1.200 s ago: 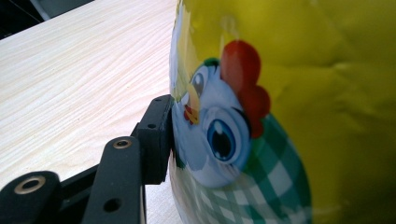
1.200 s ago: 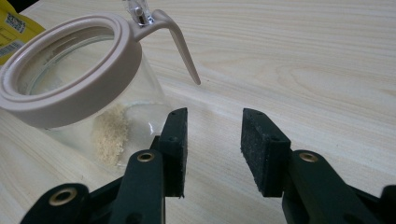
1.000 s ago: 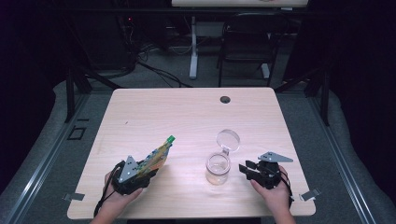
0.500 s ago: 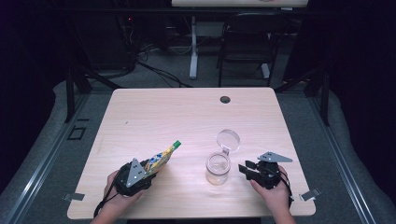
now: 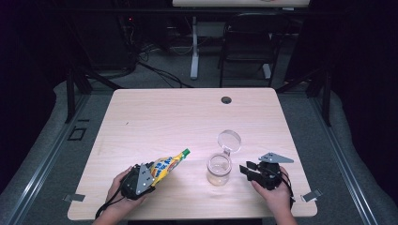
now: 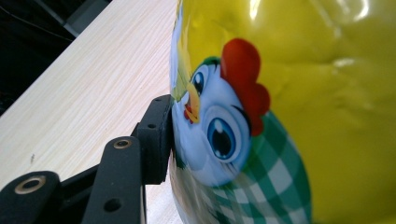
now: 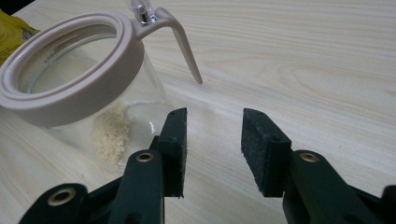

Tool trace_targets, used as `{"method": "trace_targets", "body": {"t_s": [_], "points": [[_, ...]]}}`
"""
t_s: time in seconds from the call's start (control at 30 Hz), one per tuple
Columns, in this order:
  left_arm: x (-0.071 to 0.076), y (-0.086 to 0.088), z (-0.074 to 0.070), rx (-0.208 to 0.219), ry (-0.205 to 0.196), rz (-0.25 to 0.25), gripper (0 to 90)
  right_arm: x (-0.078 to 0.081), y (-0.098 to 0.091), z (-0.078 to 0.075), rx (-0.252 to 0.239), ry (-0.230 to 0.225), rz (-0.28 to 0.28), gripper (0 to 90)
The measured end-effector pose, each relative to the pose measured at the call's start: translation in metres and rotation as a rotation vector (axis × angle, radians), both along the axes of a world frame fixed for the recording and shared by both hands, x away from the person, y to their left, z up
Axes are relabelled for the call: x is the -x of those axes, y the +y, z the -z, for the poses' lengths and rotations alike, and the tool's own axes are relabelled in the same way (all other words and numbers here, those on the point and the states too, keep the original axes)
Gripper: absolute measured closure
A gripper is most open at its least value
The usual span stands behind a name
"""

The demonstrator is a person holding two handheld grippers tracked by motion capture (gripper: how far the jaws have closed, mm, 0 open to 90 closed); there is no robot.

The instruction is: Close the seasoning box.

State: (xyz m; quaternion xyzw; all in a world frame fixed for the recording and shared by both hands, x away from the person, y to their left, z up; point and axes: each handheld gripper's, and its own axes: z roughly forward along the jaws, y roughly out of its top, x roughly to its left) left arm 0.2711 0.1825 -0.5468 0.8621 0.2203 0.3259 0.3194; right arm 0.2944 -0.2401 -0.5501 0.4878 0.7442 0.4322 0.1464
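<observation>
My left gripper (image 5: 151, 171) is shut on a yellow pouch (image 5: 167, 164) with a green cap, low over the table's near left; the cap points right toward the jar. In the left gripper view one black pad (image 6: 158, 135) presses the pouch (image 6: 299, 93) beside its printed cartoon chicken, and the other jaw is hidden behind it. A clear glass jar (image 5: 219, 168) stands near the front centre with its round lid (image 5: 229, 140) swung open behind it. My right gripper (image 5: 246, 169) is open just right of the jar, nothing between its pads. In the right gripper view (image 7: 214, 149) the jar (image 7: 84, 88) holds a little beige powder (image 7: 112, 137).
The light wooden table (image 5: 178, 117) has a dark cable hole (image 5: 226, 100) near its far edge. Both hands rest by the near edge. Beyond the table are a dark floor, cables and a chair frame (image 5: 246, 51).
The left gripper has drawn slightly toward the near edge and swung the pouch lower, its cap now pointing more to the right at the jar. The right gripper and jar have stayed put.
</observation>
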Motion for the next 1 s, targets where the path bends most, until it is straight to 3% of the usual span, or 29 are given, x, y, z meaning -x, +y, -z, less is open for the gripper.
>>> {"method": "trace_targets", "body": {"t_s": [0.07,0.43,1.0], "points": [[0.001,-0.002,0.001,-0.032,-0.016,0.005,51.9,0.000,0.000,0.000,-0.001,0.000,-0.002,61.2],[0.004,-0.008,0.002,-0.090,-0.059,0.002,51.9,0.000,0.000,0.000,-0.001,-0.001,0.000,61.2],[0.006,-0.012,0.000,-0.118,-0.076,0.002,51.9,0.014,0.009,-0.019,-0.024,-0.067,-0.031,64.3]]}}
